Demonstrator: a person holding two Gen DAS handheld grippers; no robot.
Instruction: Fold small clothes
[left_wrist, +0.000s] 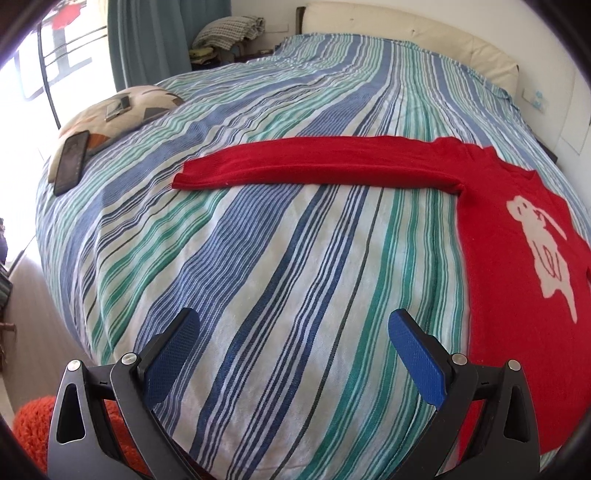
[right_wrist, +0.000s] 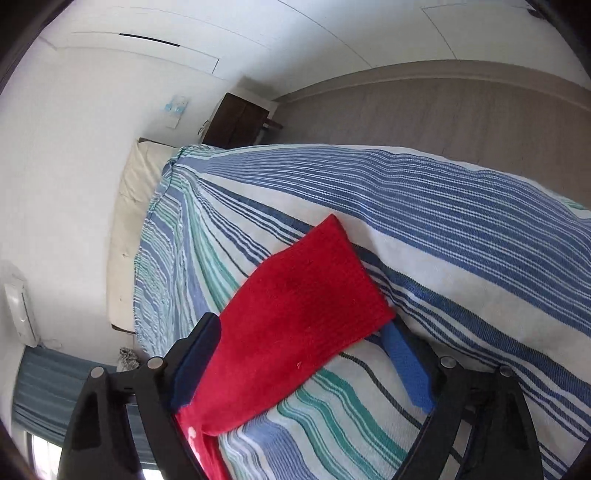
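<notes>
**Red sweater spread flat on the striped bed**

The bed (left_wrist: 280, 229) fills the room, covered by a bedspread with blue, green and white stripes, and a cream headboard (left_wrist: 424, 40) stands against the white wall behind it. On this bedspread lies the red sweater (left_wrist: 491, 229), flat, with a white animal figure (left_wrist: 543, 243) knitted on its front. One sleeve (left_wrist: 314, 162) is stretched straight out to the side across the stripes.

In the right wrist view the other sleeve (right_wrist: 295, 306) lies between the blue pads of the right hand-held gripper (right_wrist: 299, 332). Its jaws stand wide apart and do not press the cloth; one pad is partly under the cuff edge.

The left hand-held gripper (left_wrist: 293, 321) hovers over bare bedspread beside the sweater's body, its jaws also spread wide with nothing between them.

Farther away, near the bed's far corner, a patterned cushion (left_wrist: 122, 110) carries a dark phone (left_wrist: 72, 162) and two smaller devices (left_wrist: 118, 108). Behind it hang teal curtains (left_wrist: 162, 33), and a folded blanket (left_wrist: 231, 29) sits beside them.
</notes>
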